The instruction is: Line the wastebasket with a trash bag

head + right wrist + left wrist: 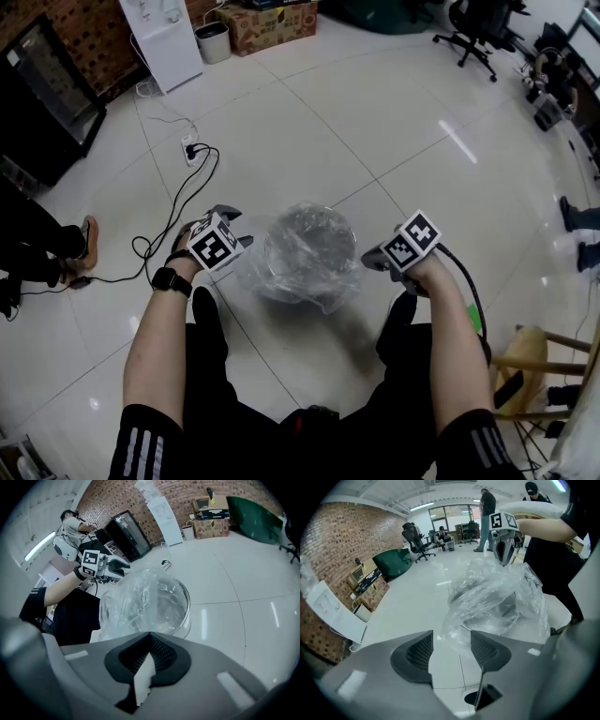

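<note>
Status: bag (302,272) was opened and draped over the basket (187,616), which stood on the floor (394,122) right in front of me, between both tools.

Left gripper (451,635): jaws wide, nothing between the pads. The bag's loose edge was just past the tips, not touching.

Right gripper (150,635): jaws together, with what looked like a strip of bag film pinched in them, at the bag's right edge beside the rim.

The film was bunched over the mouth, with slack spilling down the near and left sides onto the floor. Through the film I couldn't tell how deep it sat inside.

I put it at about halfway. Done: bag open and over the basket. Left to do, as I judged it:
- grab the left edge
- pull the hem even round the rim
- push the body down inside
- take up the slack

Risk: a one-sided pull could drag the bag off.
</note>
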